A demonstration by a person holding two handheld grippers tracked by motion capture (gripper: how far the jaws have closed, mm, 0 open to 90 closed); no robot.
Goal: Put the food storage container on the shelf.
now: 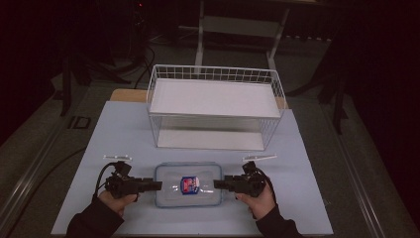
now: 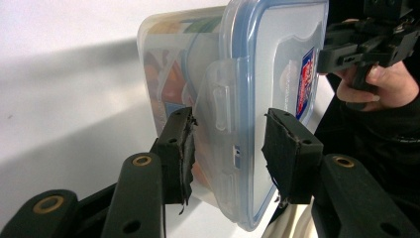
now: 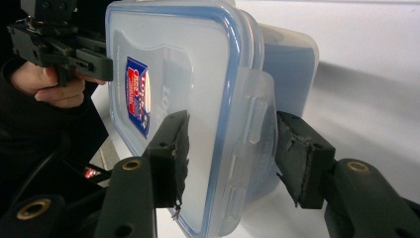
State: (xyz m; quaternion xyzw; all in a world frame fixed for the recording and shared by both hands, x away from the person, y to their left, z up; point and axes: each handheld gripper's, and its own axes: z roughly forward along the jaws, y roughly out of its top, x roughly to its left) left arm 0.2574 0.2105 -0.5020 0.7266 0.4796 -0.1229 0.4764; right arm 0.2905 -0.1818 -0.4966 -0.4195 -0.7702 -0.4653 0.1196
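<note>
High view overhead; gripper views close, sharing the container (image 1: 188, 184).

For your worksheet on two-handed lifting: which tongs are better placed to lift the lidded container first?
Probably left: the left tongs already clamp the container at its end clasp, while the right tongs straddle theirs with a gap.

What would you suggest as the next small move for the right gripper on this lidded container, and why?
Probably close the right gripper a little further. Its jaws straddle the side latch of the plastic container, yet a gap shows at the outer pad. The left gripper looks pressed on the opposite end, so a matching grip would likely allow a level lift.
</note>
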